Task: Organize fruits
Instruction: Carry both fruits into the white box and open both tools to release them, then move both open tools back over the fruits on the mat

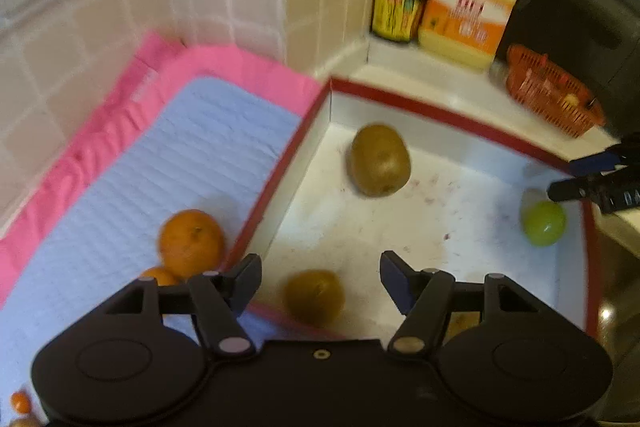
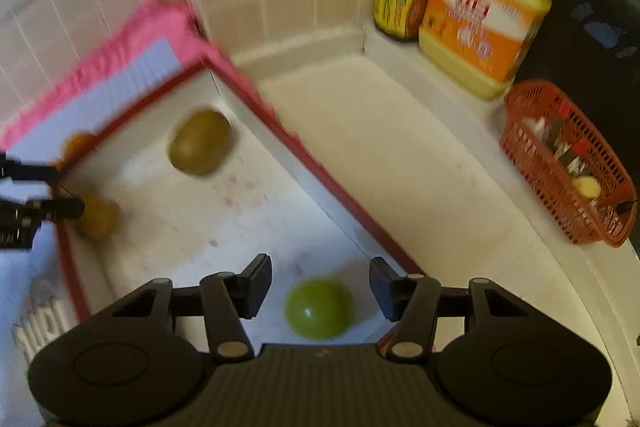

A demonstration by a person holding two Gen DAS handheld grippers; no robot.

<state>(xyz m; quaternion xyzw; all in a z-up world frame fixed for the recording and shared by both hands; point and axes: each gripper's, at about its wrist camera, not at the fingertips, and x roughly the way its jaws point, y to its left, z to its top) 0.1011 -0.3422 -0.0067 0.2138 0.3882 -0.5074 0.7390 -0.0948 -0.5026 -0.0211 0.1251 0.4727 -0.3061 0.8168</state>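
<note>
Tiled counter, labels too blurred — left claw (image 1: 320, 283) and right claw (image 2: 320, 287) apart, empty.

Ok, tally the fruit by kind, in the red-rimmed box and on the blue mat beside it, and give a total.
Kiwis: 2, far one and near one, both in the box.
Green round fruit: 1, in the box.
Oranges: 2, one whole, one partly hidden, on the mat.
Total: 5

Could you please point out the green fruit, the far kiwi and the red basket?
green fruit (image 2: 319, 308), right wrist view, middle of its skin.
far kiwi (image 1: 379, 160), left wrist view, its centre.
red basket (image 2: 532, 163), right wrist view, near wall.
</note>
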